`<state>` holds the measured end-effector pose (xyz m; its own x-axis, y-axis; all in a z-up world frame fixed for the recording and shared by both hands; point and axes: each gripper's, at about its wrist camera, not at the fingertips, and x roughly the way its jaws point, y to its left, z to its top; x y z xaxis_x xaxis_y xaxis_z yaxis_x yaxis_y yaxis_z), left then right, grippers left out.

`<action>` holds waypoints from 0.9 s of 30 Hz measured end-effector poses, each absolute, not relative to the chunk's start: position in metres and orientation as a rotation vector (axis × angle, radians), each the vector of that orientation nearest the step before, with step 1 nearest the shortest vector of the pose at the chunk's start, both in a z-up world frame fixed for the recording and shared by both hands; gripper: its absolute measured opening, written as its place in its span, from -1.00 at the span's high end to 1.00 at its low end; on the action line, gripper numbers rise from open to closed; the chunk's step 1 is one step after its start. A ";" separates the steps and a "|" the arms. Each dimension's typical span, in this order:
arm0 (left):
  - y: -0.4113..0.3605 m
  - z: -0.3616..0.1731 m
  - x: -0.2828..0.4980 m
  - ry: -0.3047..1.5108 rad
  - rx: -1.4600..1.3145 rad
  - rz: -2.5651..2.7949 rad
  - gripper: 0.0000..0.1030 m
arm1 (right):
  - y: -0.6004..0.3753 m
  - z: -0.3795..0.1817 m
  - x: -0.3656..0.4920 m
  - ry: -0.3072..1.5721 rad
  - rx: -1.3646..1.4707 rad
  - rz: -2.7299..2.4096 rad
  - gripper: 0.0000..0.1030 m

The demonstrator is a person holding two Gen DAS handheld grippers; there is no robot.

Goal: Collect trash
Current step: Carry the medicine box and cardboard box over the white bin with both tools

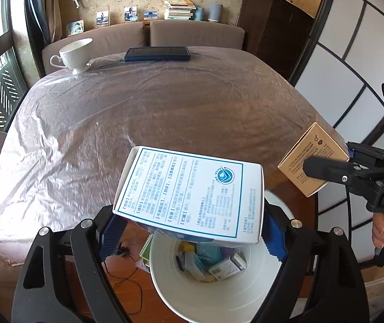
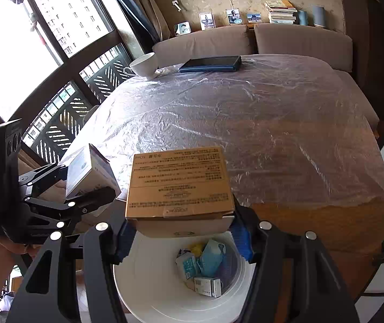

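With each gripper clamped on its box [image 1: 189,196] [image 2: 178,183], they should be centred over the white bin [image 1: 219,293] before letting go.

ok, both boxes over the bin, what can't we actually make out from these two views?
- Bin contents: both views, partly covered by the held white box and brown box.
- Small print on both boxes: too fine to read.
- Left gripper pads: mostly under the white box.
- Right gripper pads: mostly under the brown box.
- Cup inside: both views too low to see in.
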<state>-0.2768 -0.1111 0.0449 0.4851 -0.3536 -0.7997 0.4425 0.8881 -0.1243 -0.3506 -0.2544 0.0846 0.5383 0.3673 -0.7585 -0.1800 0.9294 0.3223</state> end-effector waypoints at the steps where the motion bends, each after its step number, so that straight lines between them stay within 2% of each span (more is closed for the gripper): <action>1: -0.110 0.043 -0.282 0.952 0.107 -0.490 -0.67 | -0.254 0.083 -0.355 0.955 0.221 0.325 -0.15; 16: -0.105 0.017 -0.324 1.006 0.181 -0.560 -0.67 | -0.238 0.042 -0.393 1.069 0.203 0.310 -0.15; 27: -0.114 -0.031 -0.333 1.112 0.270 -0.578 -0.67 | -0.228 -0.001 -0.401 1.177 0.155 0.271 -0.15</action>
<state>-0.3335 -0.1136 -0.0310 0.3161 -0.3019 -0.8994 0.5630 0.8228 -0.0783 -0.4007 -0.2277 -0.0013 0.3566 0.2895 -0.8882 -0.1288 0.9569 0.2602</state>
